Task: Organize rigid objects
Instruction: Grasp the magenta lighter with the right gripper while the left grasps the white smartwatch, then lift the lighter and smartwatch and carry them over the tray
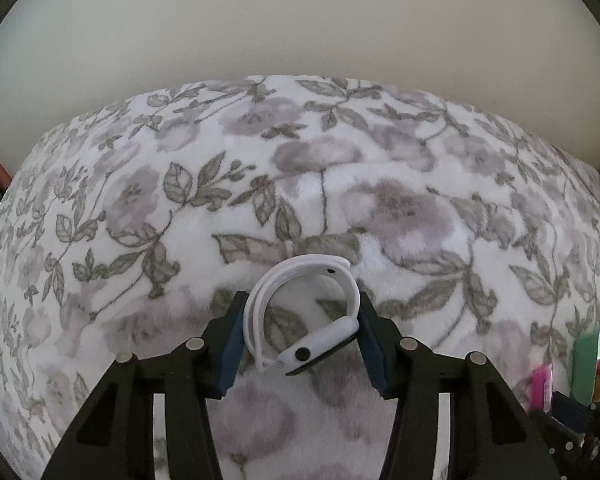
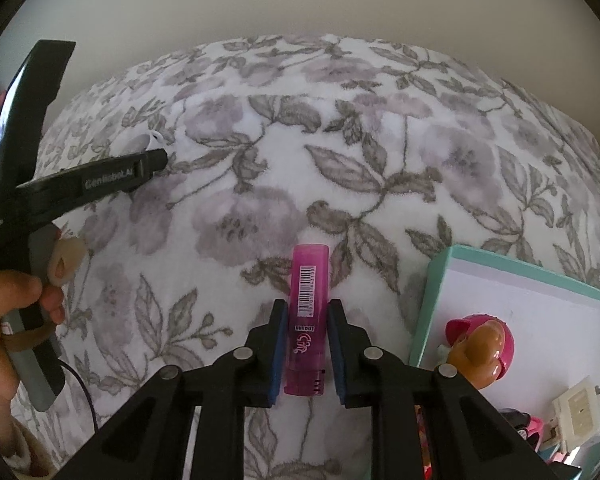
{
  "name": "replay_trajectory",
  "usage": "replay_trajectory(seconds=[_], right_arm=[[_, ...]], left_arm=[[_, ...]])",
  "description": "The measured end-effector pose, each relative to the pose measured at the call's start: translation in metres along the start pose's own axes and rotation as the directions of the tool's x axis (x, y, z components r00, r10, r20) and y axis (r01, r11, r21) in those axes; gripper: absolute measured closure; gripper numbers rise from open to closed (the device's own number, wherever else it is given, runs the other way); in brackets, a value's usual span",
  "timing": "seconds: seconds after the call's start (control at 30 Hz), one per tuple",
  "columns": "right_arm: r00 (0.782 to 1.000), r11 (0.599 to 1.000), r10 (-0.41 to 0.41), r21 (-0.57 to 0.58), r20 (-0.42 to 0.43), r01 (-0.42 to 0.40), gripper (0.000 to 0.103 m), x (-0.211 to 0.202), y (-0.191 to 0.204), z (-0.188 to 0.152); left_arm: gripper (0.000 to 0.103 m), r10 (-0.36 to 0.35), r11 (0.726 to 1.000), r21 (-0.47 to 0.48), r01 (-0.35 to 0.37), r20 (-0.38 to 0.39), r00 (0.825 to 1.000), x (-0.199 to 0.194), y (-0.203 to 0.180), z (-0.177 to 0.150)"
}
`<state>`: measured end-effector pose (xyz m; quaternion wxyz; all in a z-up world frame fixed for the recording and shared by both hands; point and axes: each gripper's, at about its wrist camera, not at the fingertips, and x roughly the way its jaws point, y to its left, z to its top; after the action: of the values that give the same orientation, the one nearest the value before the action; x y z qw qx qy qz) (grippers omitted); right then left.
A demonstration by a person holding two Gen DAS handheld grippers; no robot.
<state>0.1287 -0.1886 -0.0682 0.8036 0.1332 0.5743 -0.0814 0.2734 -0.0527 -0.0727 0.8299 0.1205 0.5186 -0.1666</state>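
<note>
- Watch (image 1: 304,312), white band with dark face, sits between the fingers of my left gripper (image 1: 302,304), at lower centre of the left wrist view. The pads touch both sides of the band's loop, so I judge it pinched and lifted clear of the floral blanket (image 1: 140,216).
- Pink tube (image 2: 307,320) with a barcode label is pinched lengthwise in my right gripper (image 2: 305,312), lower centre of the right wrist view; gripping mid-body keeps it from swinging.
- Teal-rimmed box (image 2: 436,300), lower right, already holds a toy and a white plug, so I take it as the collection point.
- Both items are held, presumably for carrying to that box.
</note>
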Motion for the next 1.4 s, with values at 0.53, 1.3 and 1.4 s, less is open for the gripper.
replay_trajectory(seconds=[0.53, 1.3, 1.4], right_arm=[[0.995, 0.996, 0.047, 0.073, 0.086, -0.054, 0.082, -0.075, -0.012, -0.025], [0.973, 0.971, -0.09, 0.236, 0.211, 0.038, 0.082, -0.185, -0.095, -0.106], [0.972, 0.962, -0.113, 0.266, 0.205, 0.056, 0.082, -0.19, -0.112, -0.117]], left_arm=[[0.05, -0.076, 0.995, -0.053, 0.082, 0.098, 0.992, -0.117, -0.026, -0.016], [0.05, -0.263, 0.965, 0.035, 0.261, 0.116, 0.958, -0.214, -0.159, -0.093], [0.05, -0.276, 0.961, 0.035, 0.274, 0.1, 0.956, -0.213, -0.171, -0.101]])
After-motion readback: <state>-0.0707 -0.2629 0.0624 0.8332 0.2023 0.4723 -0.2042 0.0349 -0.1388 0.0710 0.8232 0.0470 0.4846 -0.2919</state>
